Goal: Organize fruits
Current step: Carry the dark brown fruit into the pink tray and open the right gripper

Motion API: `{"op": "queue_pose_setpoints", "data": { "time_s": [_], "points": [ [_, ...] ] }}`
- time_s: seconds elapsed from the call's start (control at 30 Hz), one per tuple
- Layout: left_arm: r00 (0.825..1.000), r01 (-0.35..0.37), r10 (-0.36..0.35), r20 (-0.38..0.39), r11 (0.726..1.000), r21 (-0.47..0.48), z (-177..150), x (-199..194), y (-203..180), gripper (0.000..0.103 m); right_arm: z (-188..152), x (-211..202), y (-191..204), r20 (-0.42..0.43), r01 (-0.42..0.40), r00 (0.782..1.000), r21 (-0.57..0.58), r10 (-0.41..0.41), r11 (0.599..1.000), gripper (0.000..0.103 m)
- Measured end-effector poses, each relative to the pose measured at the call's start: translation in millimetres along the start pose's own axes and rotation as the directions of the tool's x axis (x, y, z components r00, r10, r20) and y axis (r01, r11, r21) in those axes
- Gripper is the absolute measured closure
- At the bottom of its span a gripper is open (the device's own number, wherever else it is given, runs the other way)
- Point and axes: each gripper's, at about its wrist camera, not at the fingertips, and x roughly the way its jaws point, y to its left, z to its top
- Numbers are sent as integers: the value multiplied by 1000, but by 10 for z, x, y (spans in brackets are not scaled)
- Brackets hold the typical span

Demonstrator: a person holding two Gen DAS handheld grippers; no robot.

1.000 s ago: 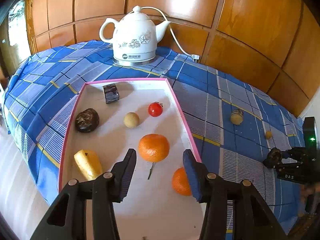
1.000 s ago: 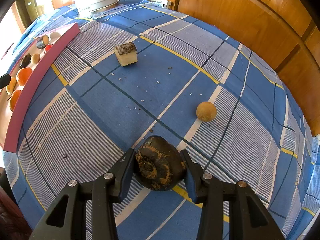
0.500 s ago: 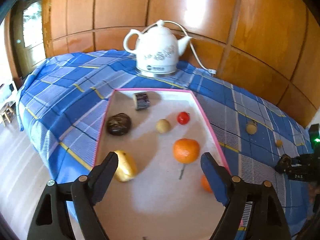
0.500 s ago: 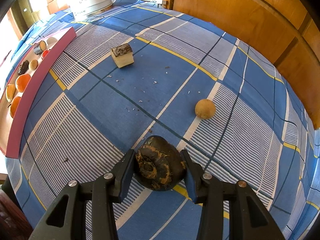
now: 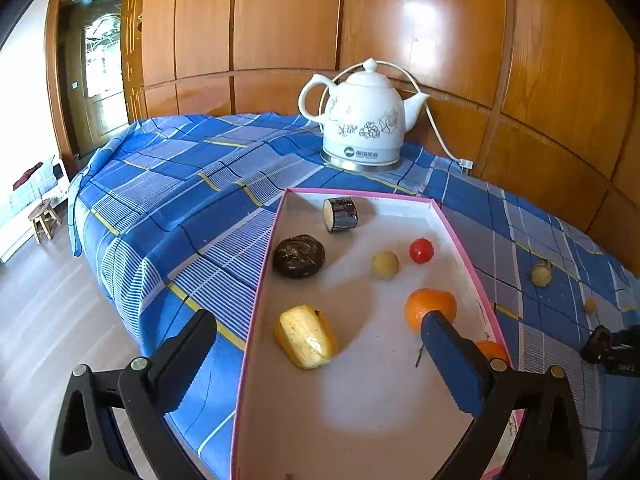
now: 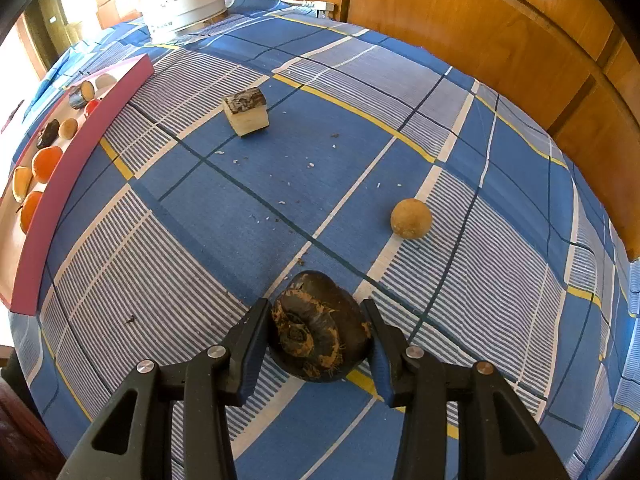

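In the left wrist view my left gripper [image 5: 318,322] hovers over the near part of the pink-rimmed tray [image 5: 256,312]. Its jaws are opening wide and grip nothing. A yellow cut fruit piece [image 5: 306,338] lies on the tray floor below them. The tray also holds two oranges [image 5: 430,308], a dark wrinkled fruit [image 5: 299,256], a tan ball [image 5: 385,265], a small red fruit [image 5: 421,250] and a dark-skinned cut chunk [image 5: 341,214]. In the right wrist view my right gripper [image 6: 313,310] is shut on a dark brown round fruit [image 6: 320,328] on the blue checked cloth.
On the cloth lie a cut chunk [image 6: 246,116] and a tan ball [image 6: 411,218]. The tray's pink wall [image 6: 60,196] runs along the left. A white kettle [image 5: 362,120] with a cord stands behind the tray, against wooden panels. The table edge drops to the floor at left.
The left gripper's jaws have spread from narrow to wide and it has drawn back and swung left, so the tray sits further right. The right gripper keeps still on the dark fruit.
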Motion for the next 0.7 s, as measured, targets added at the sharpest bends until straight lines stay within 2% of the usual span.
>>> {"op": "queue_pose_setpoints", "data": {
  "time_s": [0.3, 0.5, 0.6, 0.7],
  "points": [
    [1000, -23, 24, 9, 998, -52, 2, 6, 165, 0, -18, -15, 30, -6, 11, 1000, 6, -11, 1000, 58],
    [999, -40, 41, 10, 997, -73, -7, 11, 257, 0, 67, -24, 109, -33, 64, 997, 19, -64, 998, 58],
    [998, -55, 57, 13, 995, -89, -5, 22, 310, 0, 84, -59, 146, -29, 20, 999, 54, -19, 998, 58],
    [998, -65, 67, 8, 993, -103, -3, 40, 343, 0, 149, -167, 333, 14, -41, 999, 64, 40, 997, 58]
  ]
}}
